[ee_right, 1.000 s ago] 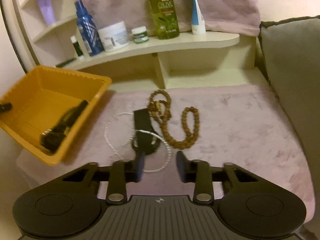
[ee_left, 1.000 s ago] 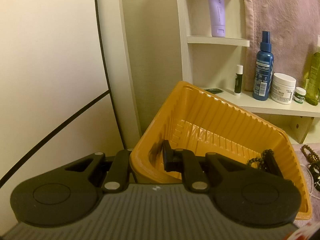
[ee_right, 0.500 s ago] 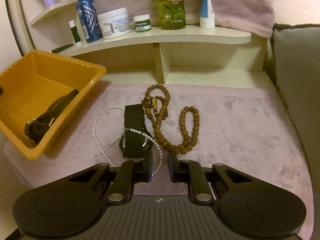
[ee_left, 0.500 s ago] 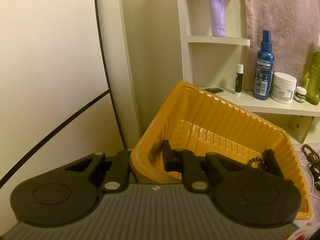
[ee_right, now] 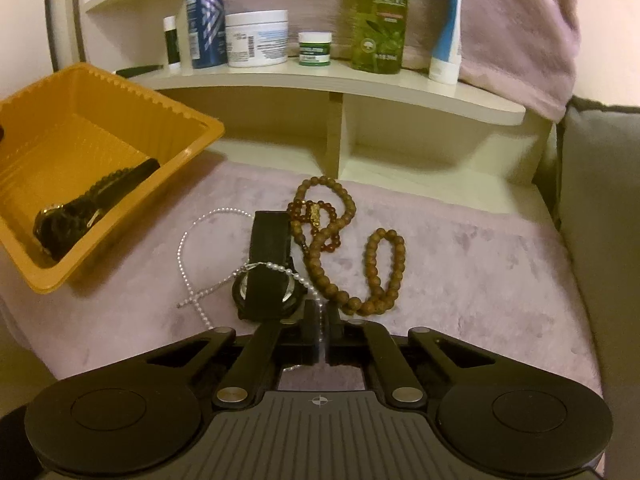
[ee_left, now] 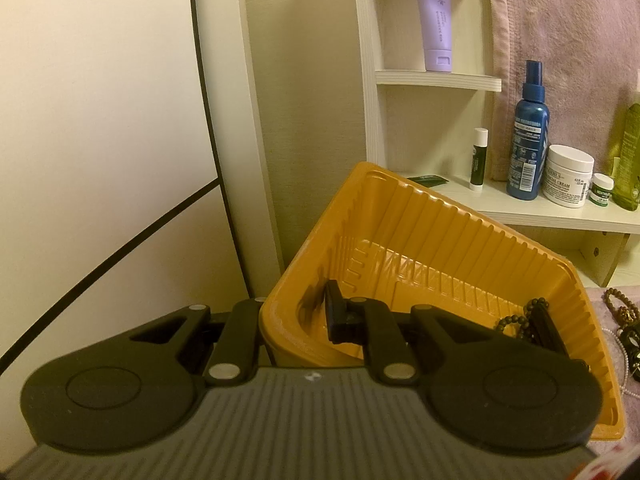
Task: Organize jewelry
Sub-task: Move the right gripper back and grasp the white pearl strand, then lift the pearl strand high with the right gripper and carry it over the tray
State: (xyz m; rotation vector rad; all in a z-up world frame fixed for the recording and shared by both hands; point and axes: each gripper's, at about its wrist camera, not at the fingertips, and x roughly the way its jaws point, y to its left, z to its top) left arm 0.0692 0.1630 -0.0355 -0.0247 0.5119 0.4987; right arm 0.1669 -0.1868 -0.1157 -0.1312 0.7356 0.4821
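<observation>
An orange tray (ee_right: pixel 100 92) stands at the left on the pink cloth; a black watch with dark beads (ee_right: pixel 86 206) lies in it. My left gripper (ee_left: pixel 298 320) is shut on the tray's near rim (ee_left: pixel 276 320), one finger inside, one outside. On the cloth lie a white pearl necklace (ee_right: pixel 188 268), a black watch (ee_right: pixel 268 268) and brown bead strings (ee_right: pixel 340 248). My right gripper (ee_right: pixel 322 328) is shut on the pearl necklace just in front of the black watch.
A cream shelf (ee_right: pixel 360 84) behind the cloth holds a blue spray bottle (ee_right: pixel 206 16), a white jar (ee_right: pixel 256 38), a green olive bottle (ee_right: pixel 380 16) and small tubes. A grey cushion (ee_right: pixel 600 220) borders the right. A pink towel (ee_right: pixel 520 20) hangs behind.
My right gripper has moved down and forward to the jewelry pile and closed from open onto the pearl necklace. The left gripper and tray have stayed still.
</observation>
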